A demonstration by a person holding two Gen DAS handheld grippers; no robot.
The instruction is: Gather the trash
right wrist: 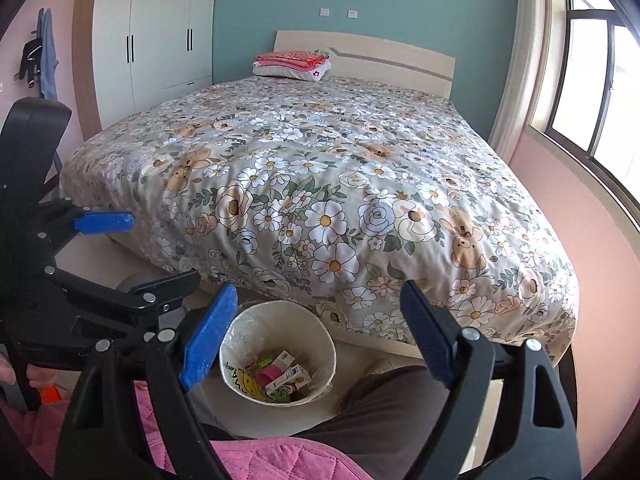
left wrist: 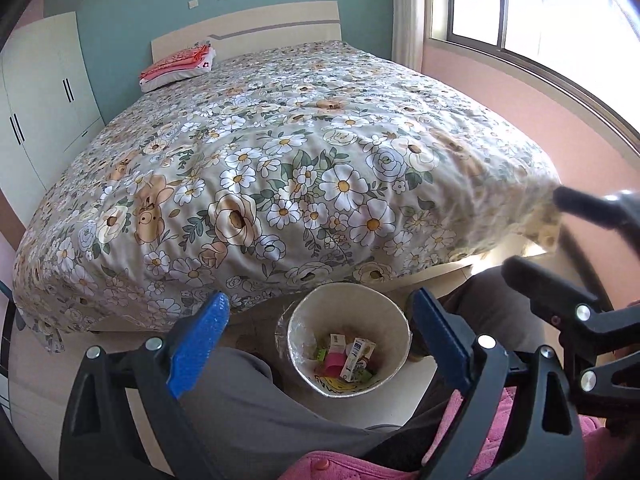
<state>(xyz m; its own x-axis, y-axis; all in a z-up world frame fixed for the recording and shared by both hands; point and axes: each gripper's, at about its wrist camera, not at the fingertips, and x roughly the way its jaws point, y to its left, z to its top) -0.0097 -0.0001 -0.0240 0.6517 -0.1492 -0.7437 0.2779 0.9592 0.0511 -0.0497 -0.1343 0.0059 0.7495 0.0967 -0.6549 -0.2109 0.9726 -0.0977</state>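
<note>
Two sets of tongs, both released, blue pads wide apart and nothing between them: left tongs (left wrist: 320,300) and right tongs (right wrist: 319,290), each held above the waste bin (left wrist: 304,328) without touching it. Bin on the floor at the near foot of the bed (left wrist: 280,152), just beside the hanging edge of the floral quilt. Trash already inside: small cartons (left wrist: 358,358) mixed with pink and green scraps. Print on the cartons too small to read; likewise the yellow drawing and lettering on the bin's inner wall.

Only from the right wrist: clothes hanging (right wrist: 40,52) on the far left wall, the whole front of the white wardrobe (right wrist: 154,28), and the left tongs off to the left, jaws apart. Only from the left wrist: the broad bright window (left wrist: 540,8) at far right and the right tongs blurred at the right edge. Common to both: folded pink cloth (right wrist: 294,60) by the headboard.
</note>
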